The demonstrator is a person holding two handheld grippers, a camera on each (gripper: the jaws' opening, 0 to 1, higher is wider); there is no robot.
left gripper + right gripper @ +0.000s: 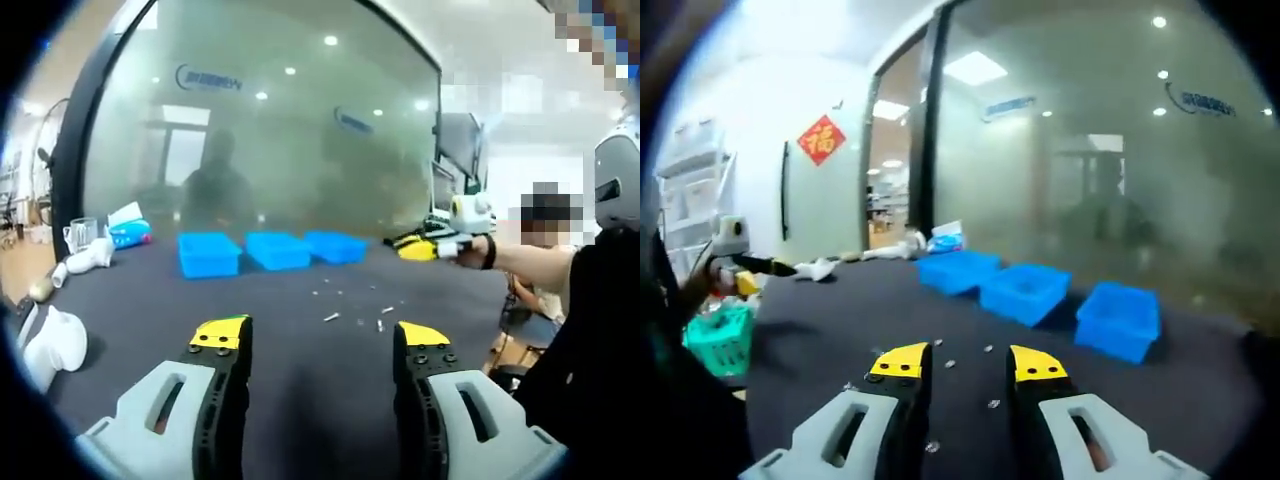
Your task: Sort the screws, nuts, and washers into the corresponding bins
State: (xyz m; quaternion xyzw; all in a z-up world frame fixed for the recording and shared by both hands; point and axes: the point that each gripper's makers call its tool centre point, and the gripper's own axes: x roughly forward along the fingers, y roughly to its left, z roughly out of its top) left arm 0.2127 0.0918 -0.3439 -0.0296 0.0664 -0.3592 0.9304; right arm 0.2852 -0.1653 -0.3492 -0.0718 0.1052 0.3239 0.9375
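1. I see a frosted glass wall (270, 120) across the upper middle of the left gripper view.
2. White pipe fittings (88, 257) lie at the left edge.
3. In the right gripper view, a red diamond sign (821, 139) hangs upper left.
4. A green basket (720, 338) sits at the left edge.

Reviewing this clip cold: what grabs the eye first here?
Three bright blue bins in a row at the far side of the dark table, before a frosted glass wall. Small metal parts lie scattered nearer, ahead of the left gripper, its jaws open and empty.
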